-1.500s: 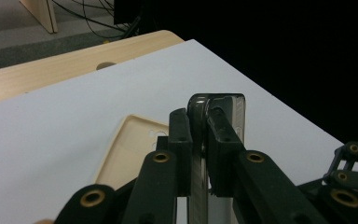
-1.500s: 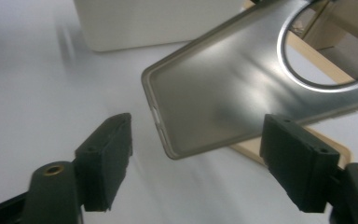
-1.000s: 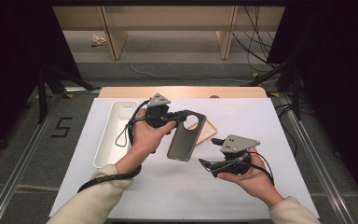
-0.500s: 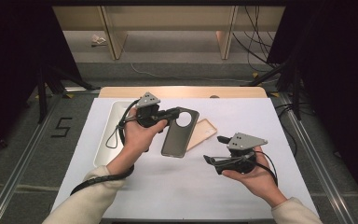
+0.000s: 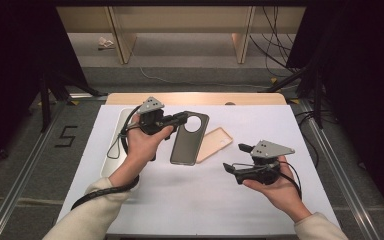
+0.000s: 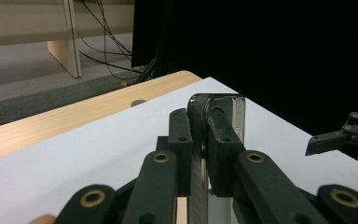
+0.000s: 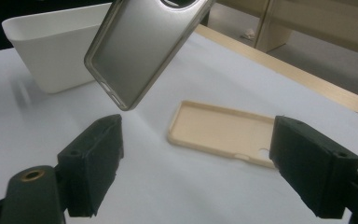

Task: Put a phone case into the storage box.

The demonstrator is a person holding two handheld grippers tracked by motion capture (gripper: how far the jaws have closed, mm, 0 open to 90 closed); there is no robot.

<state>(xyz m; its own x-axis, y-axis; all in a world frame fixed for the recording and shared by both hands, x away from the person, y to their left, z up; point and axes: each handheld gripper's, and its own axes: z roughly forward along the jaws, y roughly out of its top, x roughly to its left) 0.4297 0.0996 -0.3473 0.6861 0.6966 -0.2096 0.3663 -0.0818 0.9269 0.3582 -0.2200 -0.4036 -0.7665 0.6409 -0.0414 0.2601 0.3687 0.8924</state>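
Grey phone case point(image 5: 187, 141): thin flexible shell with round camera hole, lifted above white table sheet point(image 5: 200, 200).
Right gripper point(image 5: 232, 160): nearest, jaws spread, empty, right of case.
Left gripper point(image 5: 180, 119): pinching case's top edge.
Handling: probably light, bendy, slippery; grip rim.
Beige phone case point(image 5: 214, 144): flat beside it.
White tray point(image 5: 115, 145): left, farther.

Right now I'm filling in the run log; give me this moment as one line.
left gripper: shut on grey phone case, lifted | right gripper: open, empty | beige phone case: flat on table | white tray: left
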